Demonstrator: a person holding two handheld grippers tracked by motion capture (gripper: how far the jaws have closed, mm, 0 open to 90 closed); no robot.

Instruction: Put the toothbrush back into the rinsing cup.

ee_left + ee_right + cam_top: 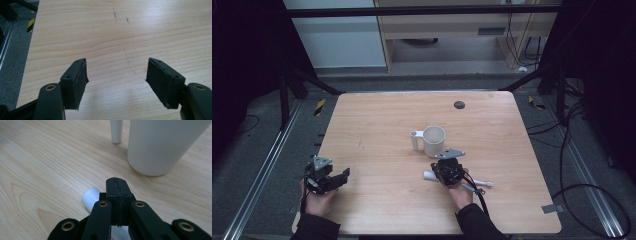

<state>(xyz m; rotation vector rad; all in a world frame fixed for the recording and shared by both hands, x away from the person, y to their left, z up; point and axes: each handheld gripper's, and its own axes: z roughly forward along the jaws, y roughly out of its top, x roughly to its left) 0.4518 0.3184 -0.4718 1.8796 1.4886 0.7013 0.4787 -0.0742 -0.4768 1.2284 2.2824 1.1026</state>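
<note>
A white mug (pixel 434 141) stands upright near the middle of the wooden table (pixel 377 125), its handle (pixel 416 140) pointing left. Just in front of it lies a white tube-like stick (pixel 484 183), running left to right. My right gripper (pixel 447 170) hovers over the stick's left part. In the right gripper view its jaws are pressed together with nothing between them (pixel 117 187); the stick's white end (pixel 90 198) shows beneath them and the mug (pixel 160 145) rises just beyond. My left gripper (pixel 343 177) rests at the table's front left, open (pixel 116 80) over bare wood.
A small dark round disc (pixel 459 104) sits near the table's far edge. Metal frame rails and loose cables (pixel 572 150) run along the floor on both sides. The table's left edge (pixel 30 52) is close to my left gripper.
</note>
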